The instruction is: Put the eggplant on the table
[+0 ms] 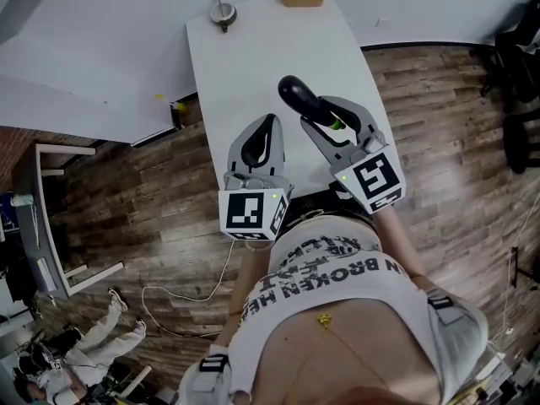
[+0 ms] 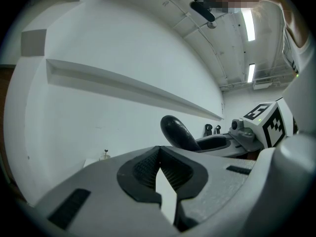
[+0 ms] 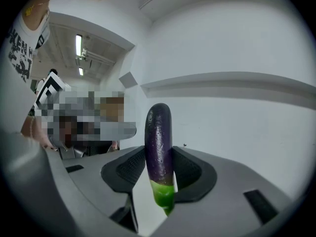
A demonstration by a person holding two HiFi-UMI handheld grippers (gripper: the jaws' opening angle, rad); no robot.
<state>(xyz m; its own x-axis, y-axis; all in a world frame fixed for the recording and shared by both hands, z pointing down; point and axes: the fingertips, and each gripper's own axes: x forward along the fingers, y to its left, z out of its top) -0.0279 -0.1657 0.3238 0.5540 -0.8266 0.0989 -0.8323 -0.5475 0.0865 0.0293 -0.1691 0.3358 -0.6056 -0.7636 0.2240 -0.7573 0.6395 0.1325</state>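
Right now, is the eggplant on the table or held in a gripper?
Held: the right gripper clamps the eggplant near its green end, its purple end sticking out over the table.

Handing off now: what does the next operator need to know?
Left gripper: shut, empty, beside the right one.
Right gripper: shut on the eggplant, purple end sticking out ahead, green stem end back between the jaws.
Done: eggplant is in the grip, held over the white table.
Left: lower it onto a bare part of the table, open the jaws, pull back.
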